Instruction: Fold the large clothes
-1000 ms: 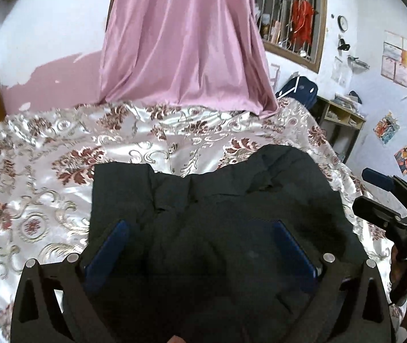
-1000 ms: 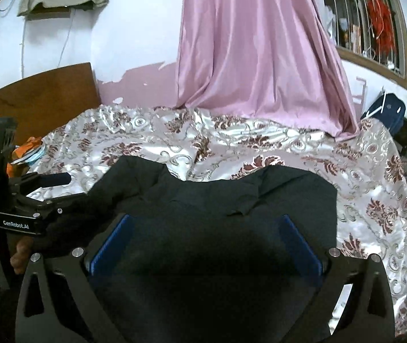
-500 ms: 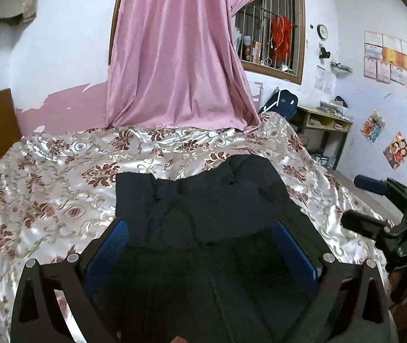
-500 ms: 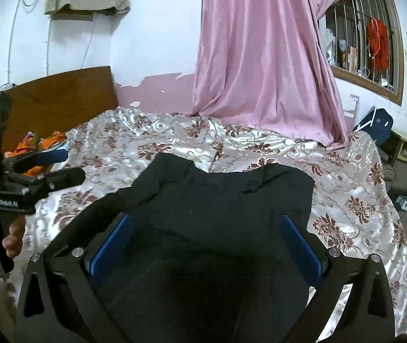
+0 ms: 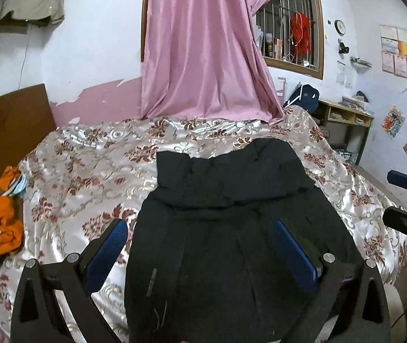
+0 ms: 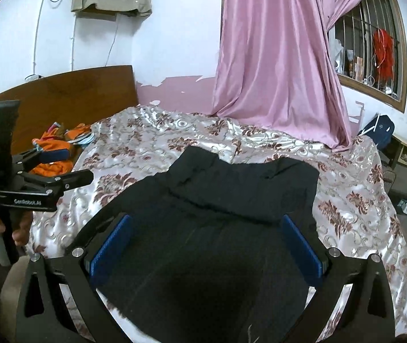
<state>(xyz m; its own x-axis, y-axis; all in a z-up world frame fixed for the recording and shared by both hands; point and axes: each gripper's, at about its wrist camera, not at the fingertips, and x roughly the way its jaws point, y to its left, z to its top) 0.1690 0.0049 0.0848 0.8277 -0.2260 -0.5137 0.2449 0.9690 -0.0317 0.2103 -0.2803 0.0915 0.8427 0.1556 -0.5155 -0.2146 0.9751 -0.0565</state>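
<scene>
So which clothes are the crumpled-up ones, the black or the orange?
The orange clothes, bunched in a heap by the wooden headboard. The black garment lies spread out fairly flat on the flowered bedspread instead.

1. Indoor light is even and moderately bright; its source is not visible.
2. Sheen glares on the bedspread (image 5: 95, 171) and curtain (image 6: 275, 57).
3. The black garment (image 6: 232, 228) reads underexposed, with folds barely resolved.
4. Strong fisheye bending shows, with dark corners in both views.
5. Focus is acceptable throughout.
</scene>
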